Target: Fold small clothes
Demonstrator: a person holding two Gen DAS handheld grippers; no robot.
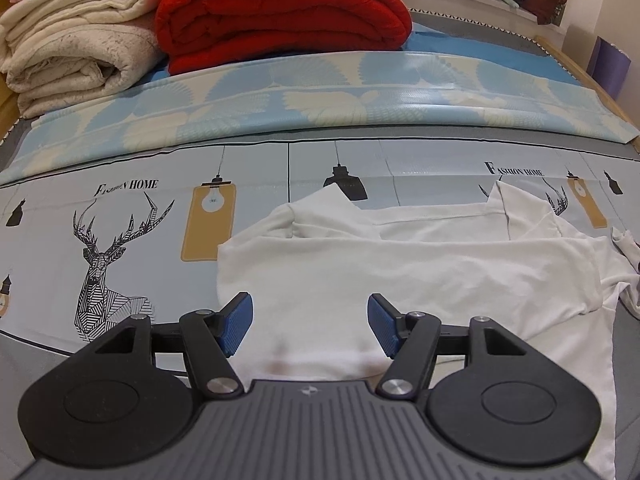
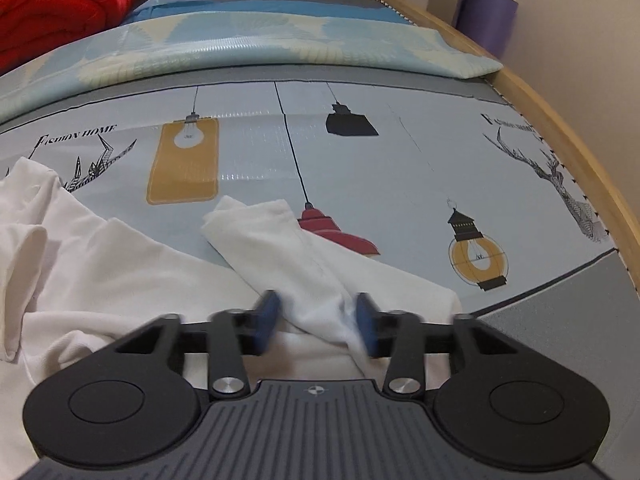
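Both claws spread, holding nothing: left claw (image 1: pixel 310 326) over white shirt (image 1: pixel 400 272) on bed (image 1: pixel 120 208); right claw (image 2: pixel 318 326) straddles sleeve (image 2: pixel 296 248). Soft, light, limp; I'd pinch sleeve's cuff.

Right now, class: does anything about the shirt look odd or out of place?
Yes. The white shirt lies rumpled, not flat; one sleeve sticks out sideways over the sheet, between the open right gripper. A faint brownish stain shows near the left gripper.
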